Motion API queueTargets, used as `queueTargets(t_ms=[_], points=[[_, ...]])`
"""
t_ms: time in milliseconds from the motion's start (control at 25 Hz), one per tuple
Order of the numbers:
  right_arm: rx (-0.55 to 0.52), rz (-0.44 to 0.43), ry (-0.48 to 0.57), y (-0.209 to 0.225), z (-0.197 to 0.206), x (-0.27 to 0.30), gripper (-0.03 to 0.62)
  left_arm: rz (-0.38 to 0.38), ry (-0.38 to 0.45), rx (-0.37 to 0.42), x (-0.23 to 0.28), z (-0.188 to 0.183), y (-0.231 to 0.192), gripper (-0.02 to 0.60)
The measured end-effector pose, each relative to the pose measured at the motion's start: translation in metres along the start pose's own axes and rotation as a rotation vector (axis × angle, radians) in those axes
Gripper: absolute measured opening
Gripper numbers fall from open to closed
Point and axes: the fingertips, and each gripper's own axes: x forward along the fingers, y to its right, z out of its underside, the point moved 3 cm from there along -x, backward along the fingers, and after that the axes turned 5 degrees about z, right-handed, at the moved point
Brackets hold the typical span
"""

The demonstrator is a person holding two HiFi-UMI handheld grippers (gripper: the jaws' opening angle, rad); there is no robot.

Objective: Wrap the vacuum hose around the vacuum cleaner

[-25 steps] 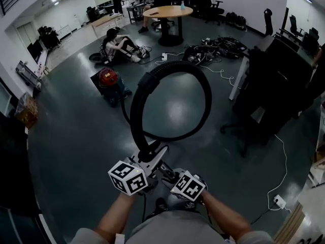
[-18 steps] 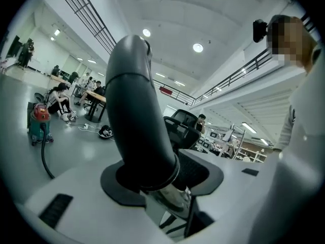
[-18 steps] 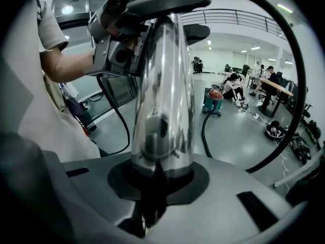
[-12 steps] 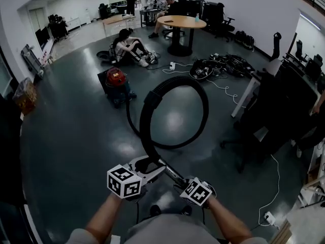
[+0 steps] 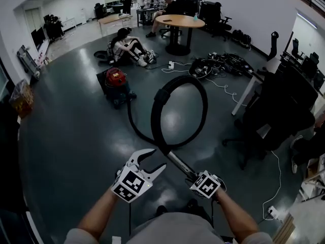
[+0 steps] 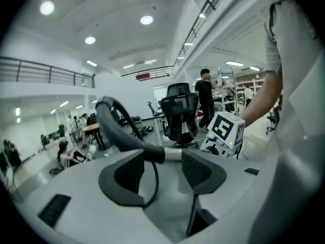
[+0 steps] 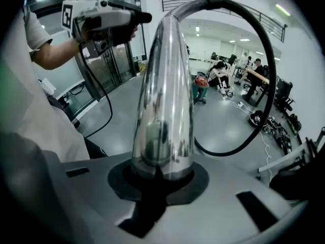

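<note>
Vacuum cleaner [image 5: 116, 79]: a red canister on the floor, well apart from the person, with none of the hose round it yet.
Left gripper [image 5: 158, 158]: its jaws have just swung wide open and grip nothing. A second ago they were on the hose end; now they sit just left of it, pads clear.
Hose [image 5: 203, 100]: a black loop standing in the air, one end trailing back to the canister and the other joined to the metal tube [image 5: 179, 162].
Right gripper [image 5: 197, 177]: jaws closed tight on the metal tube, carrying it alone.
Meaning: the left looks freed to regrip further along the hose. Wrapping has barely begun, and the canister still has to be reached.
</note>
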Motion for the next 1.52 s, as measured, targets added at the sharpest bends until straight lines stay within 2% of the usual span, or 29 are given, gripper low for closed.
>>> queueTargets(t_ms=[80, 160, 320, 480, 600, 720, 880, 1160, 1520], points=[[-0.029, 0.010, -0.014, 0.006, -0.001, 0.002, 0.057, 0.031, -0.006, 0.118, 0.014, -0.020, 0.001, 0.235], [-0.068, 0.016, -0.032, 0.012, -0.002, 0.003, 0.057, 0.107, -0.032, 0.210, 0.032, -0.036, 0.006, 0.235], [-0.090, 0.004, -0.047, 0.027, 0.000, 0.000, 0.057, 0.285, -0.194, 0.344, 0.075, -0.033, 0.021, 0.235], [-0.120, -0.020, -0.062, 0.049, 0.007, -0.005, 0.055, 0.345, -0.356, 0.507, 0.116, -0.019, 0.030, 0.235], [-0.170, -0.034, -0.075, 0.075, 0.011, -0.008, 0.055, 0.381, -0.420, 0.550, 0.147, -0.023, 0.028, 0.235], [-0.243, -0.051, -0.121, 0.100, 0.021, -0.009, 0.055, 0.445, -0.488, 0.536, 0.174, -0.024, 0.027, 0.235], [-0.377, -0.074, -0.202, 0.135, 0.036, -0.016, 0.055, 0.522, -0.559, 0.471, 0.203, -0.028, 0.027, 0.235], [-0.526, -0.098, -0.257, 0.179, 0.058, -0.024, 0.055, 0.585, -0.666, 0.383, 0.243, -0.002, 0.041, 0.235], [-0.663, -0.196, -0.274, 0.196, 0.061, -0.027, 0.057, 0.591, -0.649, 0.240, 0.281, 0.006, 0.058, 0.226]])
